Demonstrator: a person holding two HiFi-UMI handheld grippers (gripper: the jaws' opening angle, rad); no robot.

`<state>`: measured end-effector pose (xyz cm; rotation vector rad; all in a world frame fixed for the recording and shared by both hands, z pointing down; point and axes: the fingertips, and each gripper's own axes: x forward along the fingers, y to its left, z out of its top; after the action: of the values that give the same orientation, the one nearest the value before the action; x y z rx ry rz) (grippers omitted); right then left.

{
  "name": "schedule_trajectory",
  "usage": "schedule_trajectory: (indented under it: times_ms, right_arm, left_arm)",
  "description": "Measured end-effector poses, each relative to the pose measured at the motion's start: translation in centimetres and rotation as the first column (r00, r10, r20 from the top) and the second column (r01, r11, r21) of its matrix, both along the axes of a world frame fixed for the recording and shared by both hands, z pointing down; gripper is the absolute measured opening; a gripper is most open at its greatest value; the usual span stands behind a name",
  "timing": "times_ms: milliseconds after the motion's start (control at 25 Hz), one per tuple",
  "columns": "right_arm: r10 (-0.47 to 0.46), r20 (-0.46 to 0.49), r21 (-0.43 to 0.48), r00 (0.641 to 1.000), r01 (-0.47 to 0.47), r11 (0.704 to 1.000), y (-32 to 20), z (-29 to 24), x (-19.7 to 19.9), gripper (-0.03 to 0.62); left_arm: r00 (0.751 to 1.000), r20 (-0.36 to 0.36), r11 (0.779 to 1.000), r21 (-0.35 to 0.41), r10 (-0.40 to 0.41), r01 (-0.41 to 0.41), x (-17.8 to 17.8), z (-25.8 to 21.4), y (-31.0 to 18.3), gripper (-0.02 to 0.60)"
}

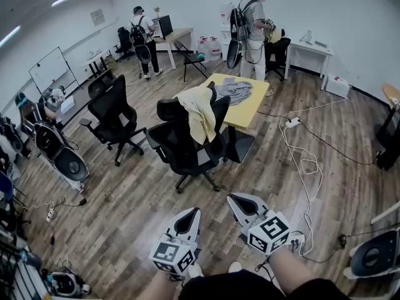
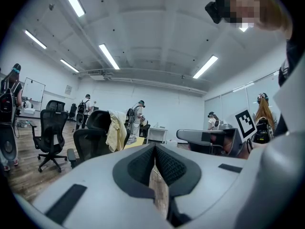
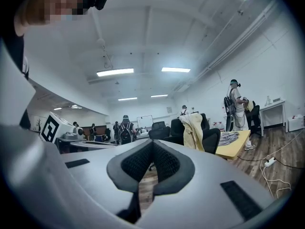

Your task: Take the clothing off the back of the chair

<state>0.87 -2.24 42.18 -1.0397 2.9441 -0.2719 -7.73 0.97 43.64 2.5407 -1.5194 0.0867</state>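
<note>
While yellow garment [image 1: 200, 114] drapes the chair [image 1: 178, 147] back | left tool [image 1: 194, 213] pressed together | right tool [image 1: 233, 199] likewise

pale yellow cloth garment [image 1: 200, 114] on a black mesh office chair [image 1: 178, 149]; grey crumpled garment [image 1: 235, 90] on the yellow tabletop [image 1: 247, 115]; brown wood-plank floor [image 1: 125, 199].

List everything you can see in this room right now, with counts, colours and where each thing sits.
garment: one, pale yellow, draped over the nearest chair's back
nearest chair: one, black, room centre
second chair: one, black, left of it
table: one, yellow top, behind the nearest chair
grey garment: one, grey, lying on the table
standing people: two, light tops, far side
cable: one, white, floor at right
left tool: one, grey, bottom edge, shut, empty
right tool: one, grey, bottom edge, shut, empty
</note>
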Motion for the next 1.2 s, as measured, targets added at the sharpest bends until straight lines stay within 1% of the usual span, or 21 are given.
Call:
schedule_trajectory:
  times_ms: [280,720,1040,1200]
  right_arm:
    - [0.005,0.012,0.008,1.000,-0.005,1.000,-0.8,-0.4,2.3,0.012]
    - [0.043,0.019,-0.003,0.999,-0.043,0.999,-2.5,-0.1,5.3,0.014]
    - [0.061,0.014,-0.004,0.998,-0.061,0.998,-4.6,-0.3,5.6,0.014]
    - [0.073,0.008,0.003,0.997,-0.073,0.997,-6.4,-0.4,5.0,0.014]
  left_arm:
    - [1.000,0.008,1.000,0.008,-0.003,0.003,1.9,-0.3,-0.5,0.018]
    - [0.999,0.013,0.999,0.010,0.031,-0.031,4.4,-0.5,-2.3,0.018]
    - [0.998,0.009,0.998,0.013,0.057,-0.057,4.9,-0.5,-4.4,0.018]
    - [0.998,0.003,0.997,0.016,0.070,-0.070,4.3,-0.3,-6.2,0.018]
